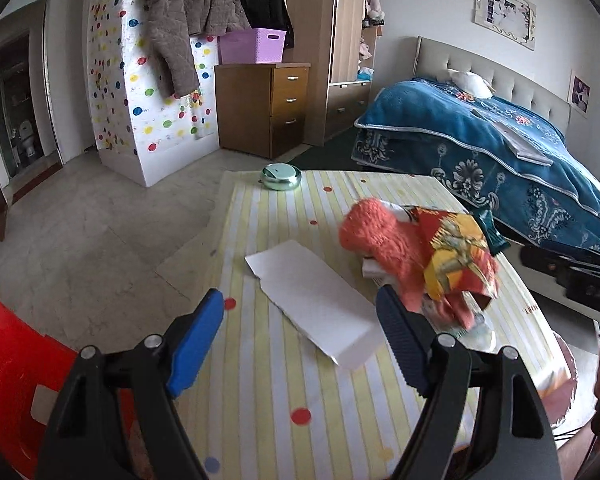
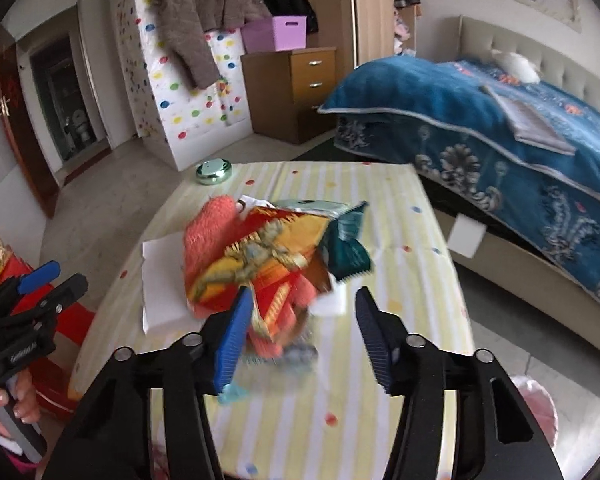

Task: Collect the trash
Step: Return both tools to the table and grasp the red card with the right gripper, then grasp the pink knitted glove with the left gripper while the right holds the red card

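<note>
Table (image 1: 260, 360) with yellow striped cloth. Trash pile in middle: coral fuzzy cloth (image 1: 376, 244), red-yellow snack wrapper (image 2: 268, 256), teal wrapper (image 2: 348, 248), white paper (image 1: 316, 300) flat beside pile.

Left gripper (image 1: 300, 328) jaws wide apart, nothing between, above white paper, right finger near cloth.

Right gripper (image 2: 300, 328) jaws partly apart, above near edge of pile; pads not pressing on anything.

Green round tin (image 1: 281, 176) at far table edge.

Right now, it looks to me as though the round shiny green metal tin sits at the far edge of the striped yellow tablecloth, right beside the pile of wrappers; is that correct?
Not quite. The round shiny green metal tin is at the far edge of the striped yellow tablecloth, but it stands well apart from the pile of wrappers, with bare cloth between them. The left wrist view shows this.
</note>
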`<state>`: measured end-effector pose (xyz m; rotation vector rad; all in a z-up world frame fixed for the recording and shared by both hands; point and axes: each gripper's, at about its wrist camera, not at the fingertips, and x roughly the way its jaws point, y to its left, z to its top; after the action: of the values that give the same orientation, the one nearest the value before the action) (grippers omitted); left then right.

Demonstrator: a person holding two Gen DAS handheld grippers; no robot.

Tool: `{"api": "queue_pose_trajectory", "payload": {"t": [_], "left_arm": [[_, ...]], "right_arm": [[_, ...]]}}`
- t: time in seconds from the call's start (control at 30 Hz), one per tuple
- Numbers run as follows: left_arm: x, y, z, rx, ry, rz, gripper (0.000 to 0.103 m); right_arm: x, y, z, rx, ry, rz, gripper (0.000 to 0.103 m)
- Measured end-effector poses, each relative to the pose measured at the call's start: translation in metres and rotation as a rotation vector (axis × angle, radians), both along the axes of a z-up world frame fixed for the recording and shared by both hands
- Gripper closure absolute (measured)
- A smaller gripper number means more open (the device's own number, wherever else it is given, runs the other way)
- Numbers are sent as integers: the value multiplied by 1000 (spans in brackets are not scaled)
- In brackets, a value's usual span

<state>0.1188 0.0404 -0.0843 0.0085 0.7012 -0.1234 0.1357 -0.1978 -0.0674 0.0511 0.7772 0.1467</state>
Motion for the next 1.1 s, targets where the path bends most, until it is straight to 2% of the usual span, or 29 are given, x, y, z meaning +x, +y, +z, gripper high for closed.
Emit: {"api": "queue_pose_trajectory", "payload": {"t": [0.2,0.53,0.6,0.63,0.67,0.77,0.93,1.03,1.1], "left_arm": [[15,-2,-6,-5,14,-16,27],[25,-13,-19,-8,53,-51,27],[22,-14,-19,-8,56,-50,27],[21,-14,-19,-8,55,-49,27],[19,-14,-18,-6,55,-48,27],[14,-12,-15,-7,50,-42,27],[3,-9,-10,-8,45,-36,26],[-3,-9,-8,-1,45,-35,24],[-5,-12,-8,4,48,-41,24]], "right_arm": [[41,7,-19,25,63,2,48],[71,9,-34,90,109,21,49],[68,13,-31,85,98,25,65],[65,14,-28,91,91,31,68],[64,13,-26,97,88,37,78],[53,13,-14,133,61,76,92],[21,21,19,163,-11,177,101],[3,23,39,155,-69,194,103],[-15,22,57,114,-137,176,103]]}}
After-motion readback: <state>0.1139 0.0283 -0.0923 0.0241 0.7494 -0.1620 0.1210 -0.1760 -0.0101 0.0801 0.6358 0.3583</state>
